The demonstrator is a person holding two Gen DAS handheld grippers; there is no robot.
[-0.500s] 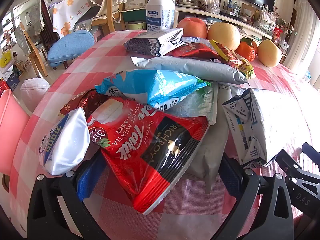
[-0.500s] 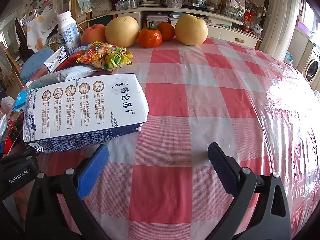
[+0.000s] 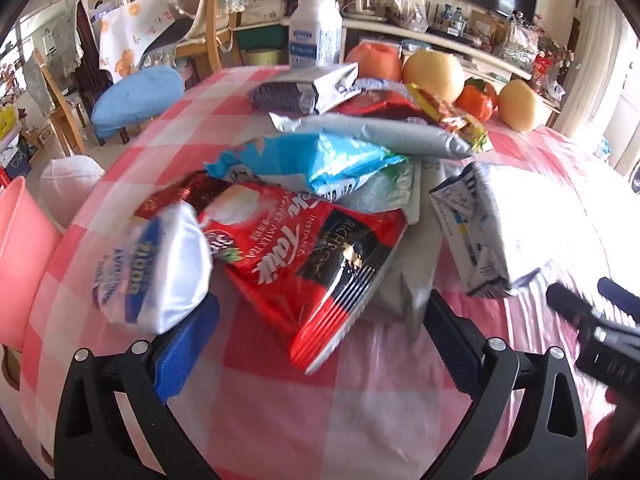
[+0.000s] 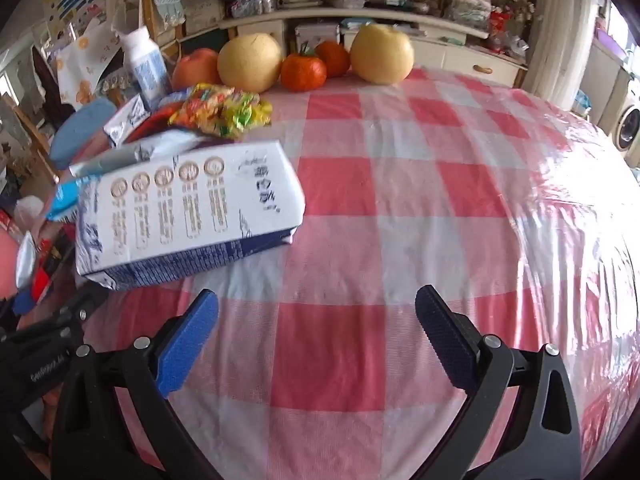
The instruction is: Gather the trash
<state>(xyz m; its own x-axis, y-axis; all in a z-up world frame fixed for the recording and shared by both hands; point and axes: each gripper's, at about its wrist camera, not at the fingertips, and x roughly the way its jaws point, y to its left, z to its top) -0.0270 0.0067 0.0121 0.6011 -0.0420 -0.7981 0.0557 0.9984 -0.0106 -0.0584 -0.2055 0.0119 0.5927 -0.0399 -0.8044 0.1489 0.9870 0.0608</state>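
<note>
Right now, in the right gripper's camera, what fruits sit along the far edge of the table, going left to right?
Red apple → big yellow pear → two oranges → second yellow pear.

Wrappers [image 3: 320, 248] piled on table [image 4: 400, 240]; fruit [image 4: 250, 62] behind.

Daylight, bright, entering from the right side of both views. Clear plastic cover on the desk [image 4: 460, 184] shows strong glare toward its right edge; in the left wrist view the white carton [image 3: 516, 224] is blown out. Motion blur on the white packet [image 3: 160, 272] and red pouch [image 3: 316, 264]. Fisheye bending and dark vignette at all corners. Background shelf soft.
</note>
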